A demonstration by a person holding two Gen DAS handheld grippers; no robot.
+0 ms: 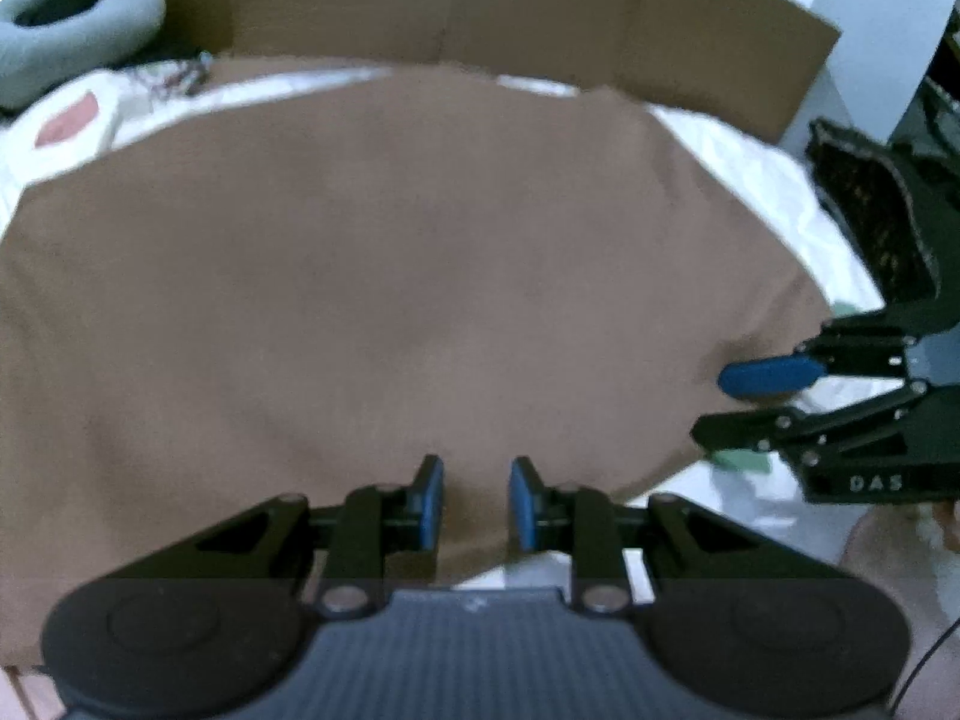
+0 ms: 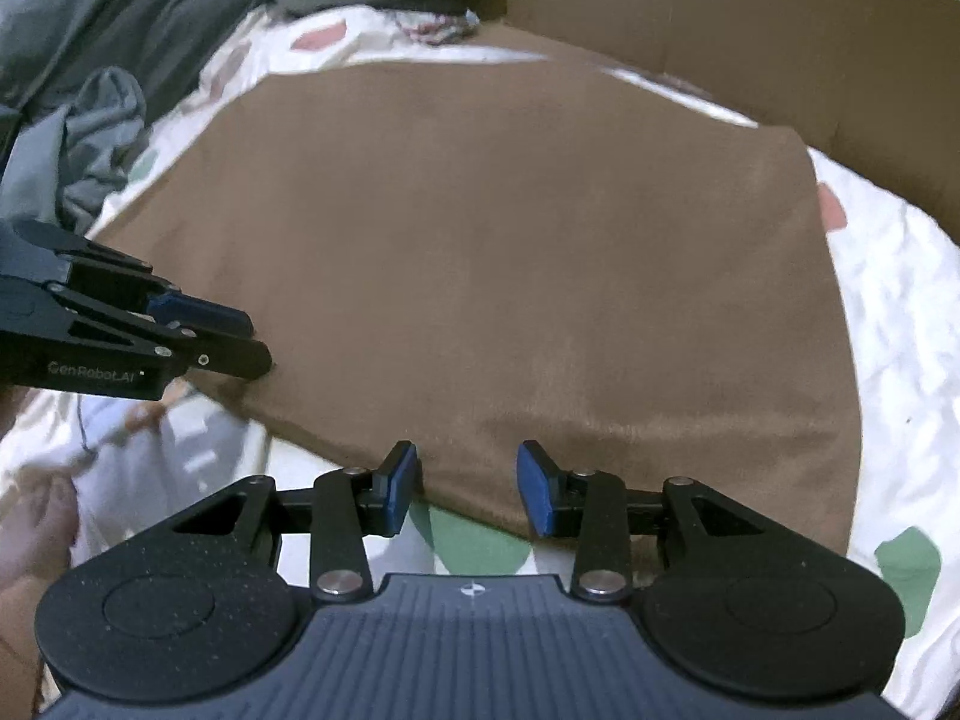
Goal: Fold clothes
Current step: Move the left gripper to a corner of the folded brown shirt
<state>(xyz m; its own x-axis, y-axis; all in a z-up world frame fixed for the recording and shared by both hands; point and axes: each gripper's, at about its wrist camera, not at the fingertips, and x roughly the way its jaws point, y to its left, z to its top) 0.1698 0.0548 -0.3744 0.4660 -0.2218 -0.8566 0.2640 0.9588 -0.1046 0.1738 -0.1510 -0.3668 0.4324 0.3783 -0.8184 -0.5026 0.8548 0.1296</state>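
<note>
We see the brown cloth (image 2: 510,252) spread flat on the bed (image 2: 900,312) | left gripper (image 1: 475,501) and right gripper (image 2: 468,489) at its near edge, fingers apart, holding nothing | we judge folding barely begun.

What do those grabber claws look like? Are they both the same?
Yes, they match. The left gripper and right gripper each have black metal linkage arms with silver rivets, blue rubbery pads on the fingertips, and a ribbed grey body between two round black discs. White lettering marks their sides.
</note>
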